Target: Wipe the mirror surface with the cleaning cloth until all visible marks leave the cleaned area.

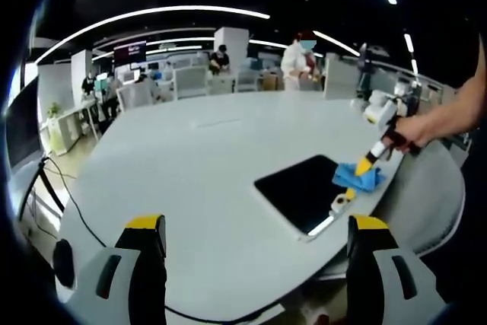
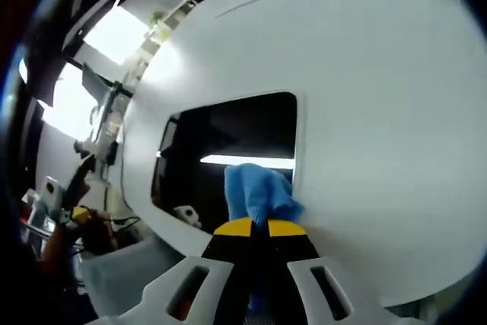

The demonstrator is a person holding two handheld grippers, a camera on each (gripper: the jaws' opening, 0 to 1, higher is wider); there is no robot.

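Note:
The dark rectangular mirror [image 1: 300, 192] lies flat on the white table, near its right edge. A blue cleaning cloth [image 1: 358, 178] rests on the mirror's far right corner, pinched by my right gripper [image 1: 367, 164], which a hand [image 1: 415, 131] holds from the right. In the right gripper view the mirror [image 2: 228, 138] reflects a ceiling light, and my right gripper [image 2: 260, 227] is shut on the cloth [image 2: 257, 192], pressing it on the mirror's edge. My left gripper [image 1: 257, 226] hovers open above the table's near side, with nothing between its jaws.
The round white table [image 1: 198, 157] drops off close behind the mirror. A small white object [image 1: 340, 203] sits at the mirror's rim. A black cable [image 1: 76, 203] runs over the table's left edge. Several people and chairs stand beyond the far side.

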